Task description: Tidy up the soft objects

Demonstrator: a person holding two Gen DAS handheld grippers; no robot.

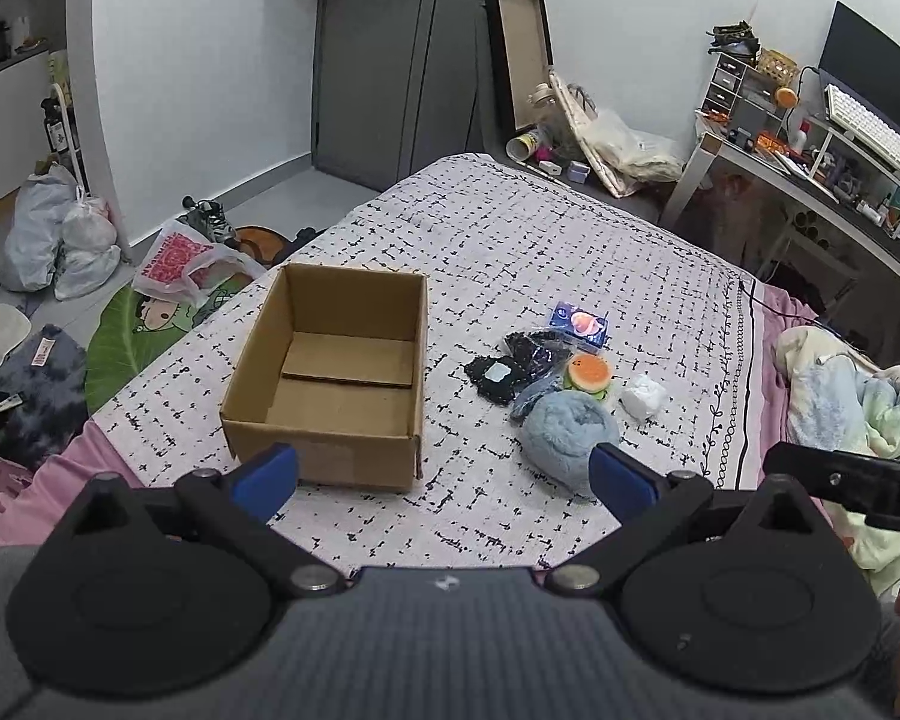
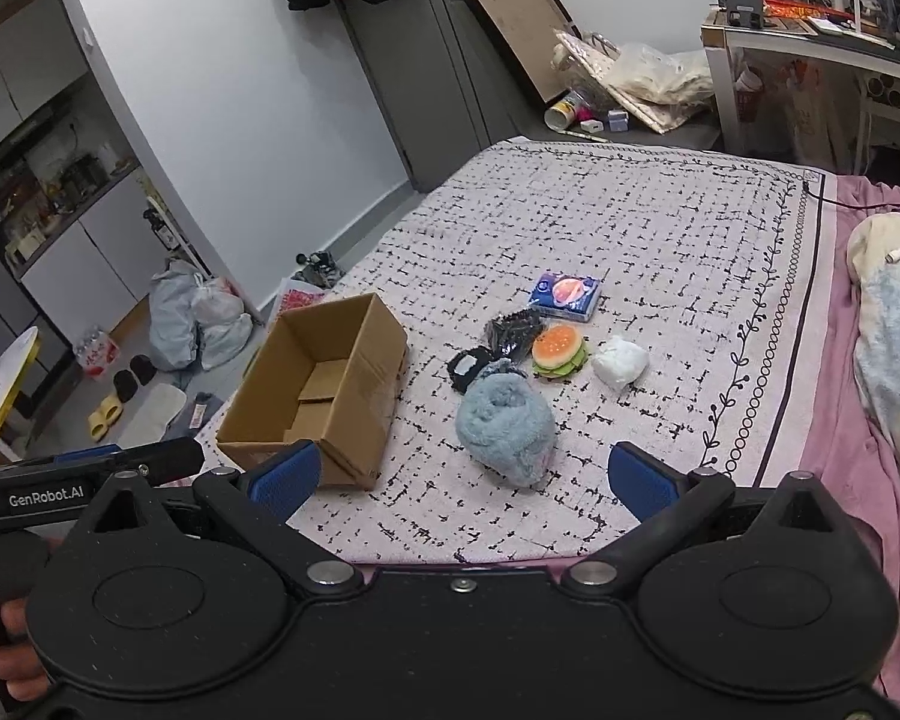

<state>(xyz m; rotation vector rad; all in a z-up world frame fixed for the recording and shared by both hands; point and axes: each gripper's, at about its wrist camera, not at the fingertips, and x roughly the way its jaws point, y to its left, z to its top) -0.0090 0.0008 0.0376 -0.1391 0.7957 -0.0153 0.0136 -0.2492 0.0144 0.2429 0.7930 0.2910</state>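
Fig. — Start of sorting; nothing yet placed. Left gripper (image 1: 444, 477) and right gripper (image 2: 463, 480) are both held above the near edge of the bed, jaws spread wide, blue pads apart, nothing between them.

Cardboard box (image 1: 330, 384) is seen open-topped and empty on the patterned bedspread (image 1: 570, 228), to the left of the pile. Soft items are clustered just beside it on the right: blue fluffy plush (image 2: 504, 426) nearest the grippers; burger-shaped squishy toy (image 2: 560, 351) behind it; white crumpled wad (image 2: 620, 363) to the right of the burger; two dark packets (image 2: 498, 342) touching each other and overlapping the plush; tissue pack (image 2: 565, 294) farthest back.

Step in hand (judged): first pick, prob. the plush w/ the right gripper, as it lies nearest and roughly centred ahead of that gripper.

Technique: plush should be approached from above, jaws kept fully spread, closed across its narrower width, deep enough that pile and stuffing are both caught. It should be lifted clear before being carried over the box wall, since the dark packets may be dragged along.

Materials: plush — long pile, rounded, compressible. Burger — smooth foam-like, disc-shaped. Packets — glossy film, likely slippery. Wad — thin, wrinkled; material unclear. Box — stiff corrugated board, flaps folded on the floor.
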